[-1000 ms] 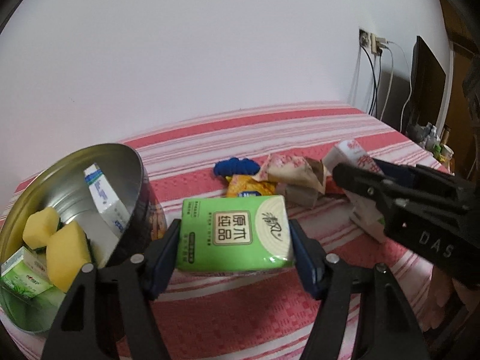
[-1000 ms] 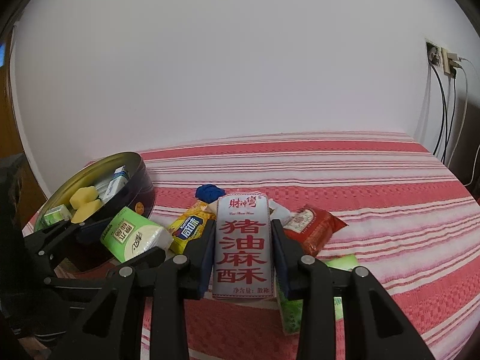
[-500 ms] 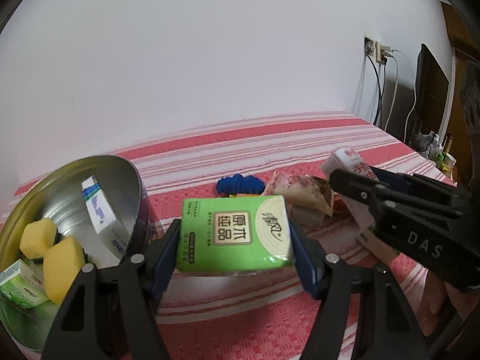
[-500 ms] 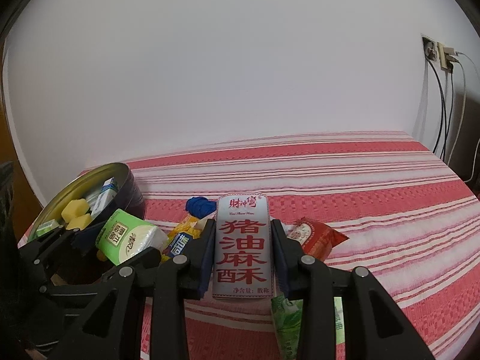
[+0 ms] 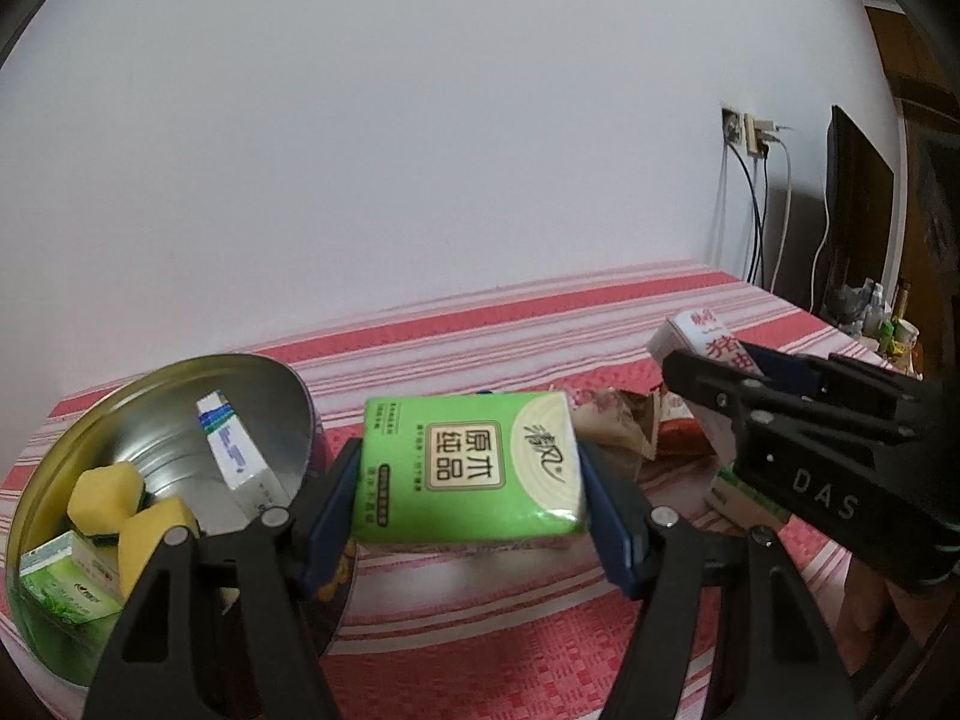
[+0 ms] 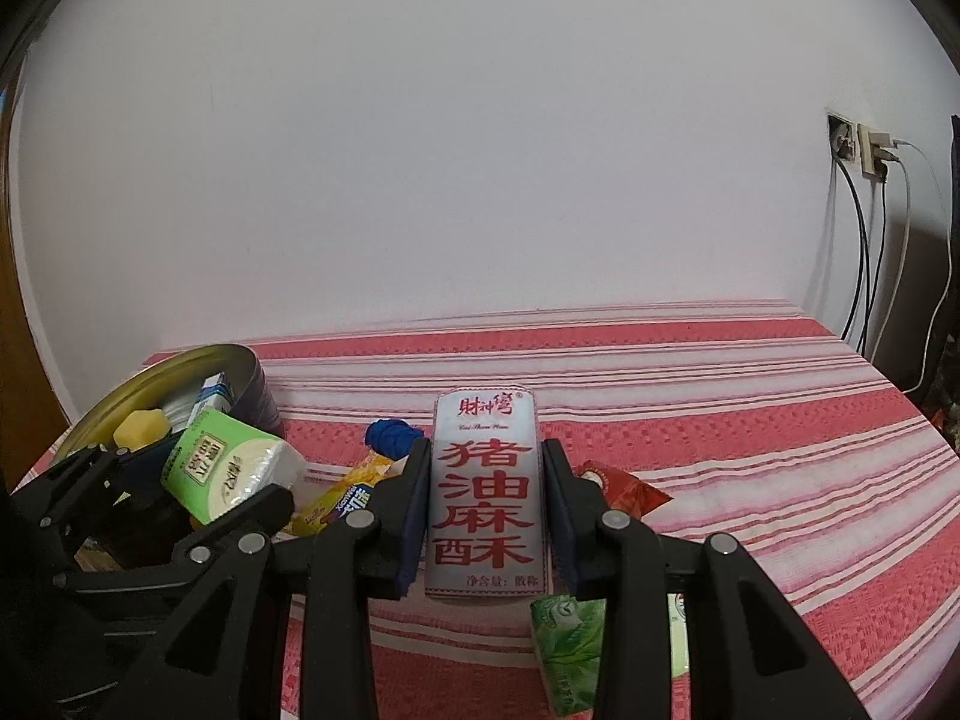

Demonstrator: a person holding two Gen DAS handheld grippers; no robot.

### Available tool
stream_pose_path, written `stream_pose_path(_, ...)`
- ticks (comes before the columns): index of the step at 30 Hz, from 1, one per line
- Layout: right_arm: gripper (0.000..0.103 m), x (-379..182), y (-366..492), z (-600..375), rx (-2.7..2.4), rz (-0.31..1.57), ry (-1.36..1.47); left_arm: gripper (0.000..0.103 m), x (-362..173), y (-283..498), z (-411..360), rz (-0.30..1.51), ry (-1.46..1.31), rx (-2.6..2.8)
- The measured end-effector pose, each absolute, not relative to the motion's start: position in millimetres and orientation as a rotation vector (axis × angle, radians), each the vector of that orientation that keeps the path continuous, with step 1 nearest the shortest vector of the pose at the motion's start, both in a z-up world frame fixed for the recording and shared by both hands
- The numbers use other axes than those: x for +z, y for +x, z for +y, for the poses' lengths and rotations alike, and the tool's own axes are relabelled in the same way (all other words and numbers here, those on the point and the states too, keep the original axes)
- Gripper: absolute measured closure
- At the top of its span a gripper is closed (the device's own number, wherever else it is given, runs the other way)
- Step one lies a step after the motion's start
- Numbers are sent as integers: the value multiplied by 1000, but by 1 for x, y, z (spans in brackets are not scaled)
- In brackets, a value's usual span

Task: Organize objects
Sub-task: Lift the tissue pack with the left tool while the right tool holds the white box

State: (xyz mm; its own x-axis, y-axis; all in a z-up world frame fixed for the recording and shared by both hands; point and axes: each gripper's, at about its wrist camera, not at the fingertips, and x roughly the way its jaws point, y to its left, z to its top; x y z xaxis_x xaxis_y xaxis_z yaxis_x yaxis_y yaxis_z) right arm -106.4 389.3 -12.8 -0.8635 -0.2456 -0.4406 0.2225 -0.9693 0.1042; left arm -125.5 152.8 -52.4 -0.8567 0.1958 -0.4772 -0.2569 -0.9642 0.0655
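Two grippers each clasp a packet above a red and white striped table (image 6: pixel 720 396). The left gripper (image 5: pixel 474 501) is clamped on a green tissue pack (image 5: pixel 471 468), held just right of a round metal tin (image 5: pixel 180 396). The tin holds yellow sponges (image 5: pixel 105 495), a white and blue tube box (image 5: pixel 234 459) and a green carton (image 5: pixel 66 585). The right gripper (image 6: pixel 486 516) grips a tall white snack packet (image 6: pixel 485 498) with red lettering. Beneath it, a blue object (image 6: pixel 393 437), a yellow wrapper (image 6: pixel 342 495) and a red packet (image 6: pixel 624 489) are partly hidden.
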Motion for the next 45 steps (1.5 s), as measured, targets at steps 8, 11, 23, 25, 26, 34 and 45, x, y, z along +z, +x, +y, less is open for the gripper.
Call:
stream_pose_path(8,65,-8,-99,389,-2846,-49,625,35,-48,-121,146,143,-656,2821)
stream_pose_path(11,65,-7,-96,387,-2858,-27,599,35,-46,-119,145,134,-640,2823)
stream_pose_path(23,65,-3,-89,382,-2880,12,536,35,-44,-113,134,94,-564,2862)
stream_pose_path(25,65,-3,-87,381,-2884,16,526,35,-45,-112,132,86,-554,2867)
stream_pose_path(26,65,-3,-87,381,-2882,18,523,35,-45,-112,131,83,-550,2867)
stream_pose_path(34,65,-2,-81,379,-2887,23,490,35,-43,-109,129,67,-522,2884)
stream_pose_path(45,65,-1,-74,375,-2895,32,445,35,-41,-104,123,37,-474,2907)
